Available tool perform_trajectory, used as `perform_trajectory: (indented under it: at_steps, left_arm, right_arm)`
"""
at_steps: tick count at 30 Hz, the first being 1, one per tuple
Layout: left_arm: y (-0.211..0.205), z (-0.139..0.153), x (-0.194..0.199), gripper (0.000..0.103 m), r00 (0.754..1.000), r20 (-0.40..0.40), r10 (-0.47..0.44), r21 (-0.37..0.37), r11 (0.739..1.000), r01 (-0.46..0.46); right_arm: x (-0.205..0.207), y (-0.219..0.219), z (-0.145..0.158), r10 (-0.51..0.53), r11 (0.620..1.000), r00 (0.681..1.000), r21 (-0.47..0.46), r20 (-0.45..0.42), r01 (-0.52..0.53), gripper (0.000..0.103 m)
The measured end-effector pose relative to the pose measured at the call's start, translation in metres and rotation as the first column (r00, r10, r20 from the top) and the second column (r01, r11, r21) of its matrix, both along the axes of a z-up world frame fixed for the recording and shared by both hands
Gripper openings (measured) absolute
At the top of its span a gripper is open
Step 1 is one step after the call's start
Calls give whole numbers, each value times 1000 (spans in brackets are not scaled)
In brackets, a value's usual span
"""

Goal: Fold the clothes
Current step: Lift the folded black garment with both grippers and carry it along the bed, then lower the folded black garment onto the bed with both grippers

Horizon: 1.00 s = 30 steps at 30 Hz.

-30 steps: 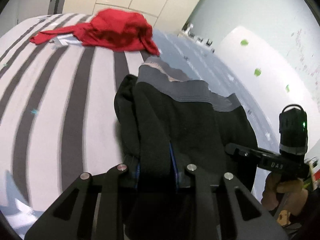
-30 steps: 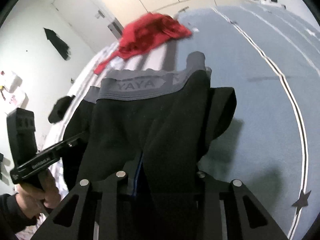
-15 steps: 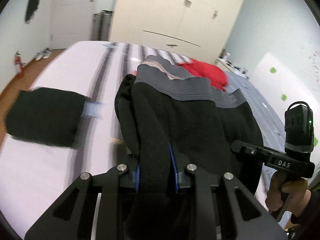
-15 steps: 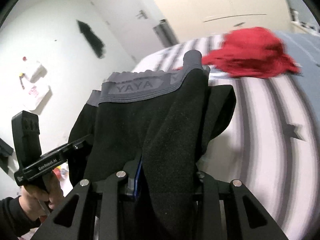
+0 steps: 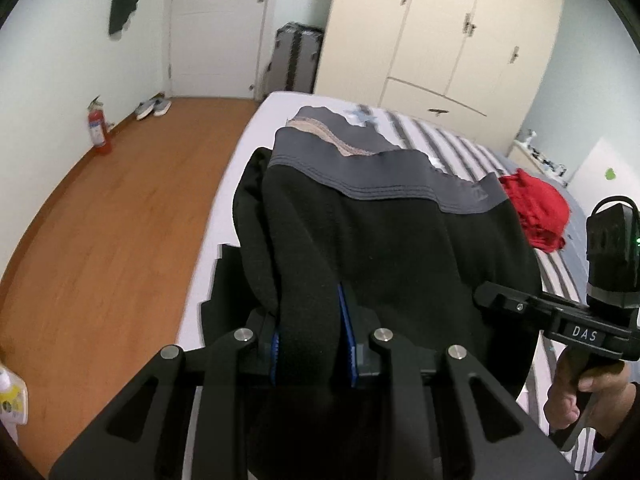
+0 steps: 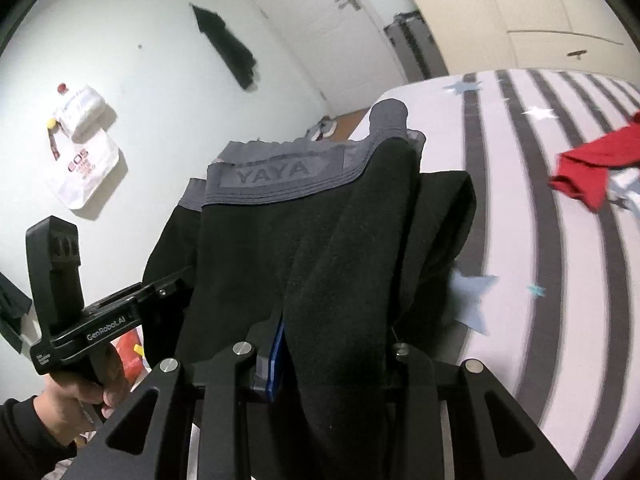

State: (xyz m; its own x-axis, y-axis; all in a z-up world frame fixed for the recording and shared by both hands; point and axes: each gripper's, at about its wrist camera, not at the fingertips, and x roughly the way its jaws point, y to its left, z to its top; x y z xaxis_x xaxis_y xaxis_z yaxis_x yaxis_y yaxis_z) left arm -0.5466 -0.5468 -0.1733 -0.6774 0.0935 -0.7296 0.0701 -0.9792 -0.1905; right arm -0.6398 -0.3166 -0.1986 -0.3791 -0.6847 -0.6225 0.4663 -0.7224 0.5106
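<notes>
Swung from red garment (image 5: 536,212) toward door (image 5: 216,28) — black shorts (image 5: 380,248), grey waistband, hang bunched.

The black garment (image 5: 392,264) hides much of the bed (image 5: 248,168) beneath. At three o'clock in the right wrist view, the red cloth (image 6: 592,168) is blurred and cut off.

"YAYA" is woven into the grey waistband (image 6: 280,176), "DAS" is printed on the right gripper (image 5: 585,334), and "GenRobot.AI" on the left gripper (image 6: 106,326).

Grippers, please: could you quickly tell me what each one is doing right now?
Left gripper: shut on the black shorts.
Right gripper: shut on the same black shorts.
</notes>
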Motion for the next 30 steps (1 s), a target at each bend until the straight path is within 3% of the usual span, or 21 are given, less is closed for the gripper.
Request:
perform_trajectory:
  at_steps: [5, 10, 14, 17, 19, 21, 23, 25, 26, 30]
  left_arm:
    - [-25, -45, -10, 21, 997, 77, 29, -6, 1000, -29]
    - [-39, -67, -13, 22, 993, 80, 85, 47, 995, -89]
    - [-32, -75, -24, 26, 992, 95, 77, -9, 997, -76]
    - [-37, -78, -27, 41, 988, 110, 109, 1, 994, -110]
    - [-47, -74, -24, 64, 982, 108, 152, 10, 988, -154]
    - [-59, -69, -22, 71, 975, 98, 200, 5, 980, -201]
    - [-60, -55, -12, 71, 974, 34, 226, -48, 973, -224]
    - [-59, -41, -6, 69, 960, -20, 281, -133, 950, -281]
    - [-56, -35, -7, 68, 964, -39, 264, -138, 954, -267]
    - [-41, -12, -12, 30, 977, -112, 183, -149, 969, -199]
  right_arm:
    - [-15, -37, -29, 14, 998, 998, 66, 54, -17, 27]
    - [-24, -53, -46, 13, 996, 998, 92, 53, -18, 27]
    - [-34, -53, -54, 16, 994, 998, 105, 68, -23, 30]
    - [-44, -45, -62, 14, 996, 992, 82, 123, -24, 42]
    - [-48, -37, -63, 22, 998, 986, 49, 163, -31, 42]
    - [-50, -24, -58, 29, 998, 984, 41, 176, -37, 42]
    - [-47, -8, -51, 10, 999, 988, 43, 157, -17, 42]
    - [-43, 12, -48, -32, 998, 990, 58, 140, 24, 44]
    - [-48, 18, -46, -72, 994, 989, 91, 129, 61, 45]
    - [-48, 39, -24, -187, 978, 982, 100, 16, 185, 46]
